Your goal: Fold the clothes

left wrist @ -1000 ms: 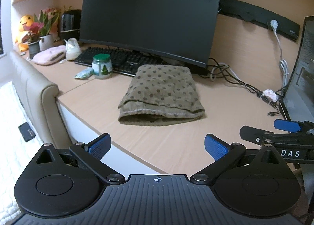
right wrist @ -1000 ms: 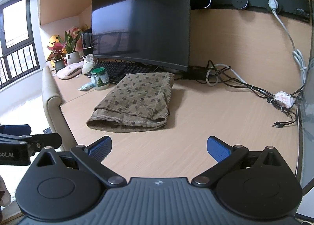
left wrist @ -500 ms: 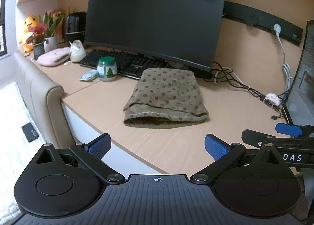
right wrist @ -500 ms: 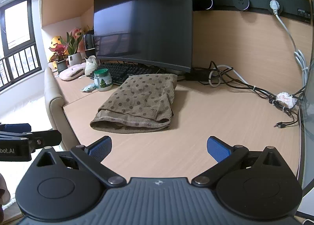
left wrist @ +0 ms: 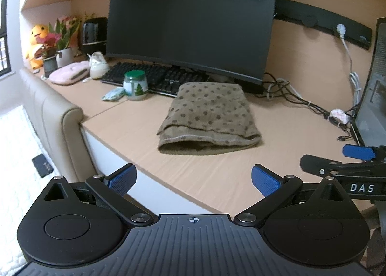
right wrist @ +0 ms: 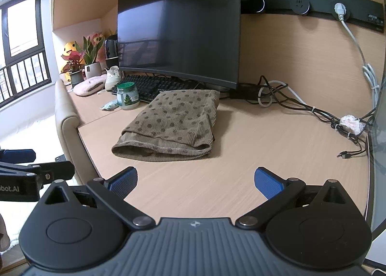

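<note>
We see the folded dotted garment [left wrist: 208, 118] lying on the desk [left wrist: 231, 172] before the monitor [left wrist: 190, 20], both the left gripper [left wrist: 193, 177] and right gripper [right wrist: 196, 178] spread empty (only the right view shows the window [right wrist: 23, 42]).

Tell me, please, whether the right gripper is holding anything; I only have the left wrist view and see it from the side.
Observer: No. The right wrist view shows the right gripper with its jaws wide apart and only bare desk between them.
Operator: Thank you. Is it touching the spotted garment?
Observer: No. From that view the folded garment lies on the desk beyond the jaws, slightly to their left, with a strip of desk between.
Operator: How does the garment's right edge look from there?
Observer: A narrow layer is tucked along that side, and the edges sit roughly in line.
</note>
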Available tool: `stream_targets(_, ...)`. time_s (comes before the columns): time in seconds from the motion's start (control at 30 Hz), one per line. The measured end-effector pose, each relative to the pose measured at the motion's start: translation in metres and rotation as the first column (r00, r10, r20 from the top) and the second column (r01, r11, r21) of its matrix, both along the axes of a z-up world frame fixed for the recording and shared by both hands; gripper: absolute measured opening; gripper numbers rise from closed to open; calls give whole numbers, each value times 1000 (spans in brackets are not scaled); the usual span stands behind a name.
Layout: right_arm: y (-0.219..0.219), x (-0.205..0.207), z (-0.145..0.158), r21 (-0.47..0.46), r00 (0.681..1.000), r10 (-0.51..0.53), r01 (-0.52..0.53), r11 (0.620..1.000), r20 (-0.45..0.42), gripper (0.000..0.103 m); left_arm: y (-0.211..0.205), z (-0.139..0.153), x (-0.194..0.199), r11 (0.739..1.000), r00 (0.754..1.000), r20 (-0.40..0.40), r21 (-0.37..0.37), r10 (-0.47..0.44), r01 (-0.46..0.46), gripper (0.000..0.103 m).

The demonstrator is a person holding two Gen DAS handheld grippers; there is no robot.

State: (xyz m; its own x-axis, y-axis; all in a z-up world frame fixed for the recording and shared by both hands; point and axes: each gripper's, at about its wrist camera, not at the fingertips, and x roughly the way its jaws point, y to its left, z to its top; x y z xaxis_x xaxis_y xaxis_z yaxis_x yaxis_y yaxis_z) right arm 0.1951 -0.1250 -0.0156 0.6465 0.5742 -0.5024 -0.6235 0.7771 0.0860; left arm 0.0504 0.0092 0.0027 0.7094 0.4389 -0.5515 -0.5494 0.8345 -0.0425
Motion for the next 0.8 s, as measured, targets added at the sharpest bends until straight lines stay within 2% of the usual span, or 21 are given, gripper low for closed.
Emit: stream_targets(0.8, 4, -3, -3, -19, 1000, -8, 8, 1000, -1, 103, 8, -7, -6, 999, 1000, -17, -42, 17, -17, 103)
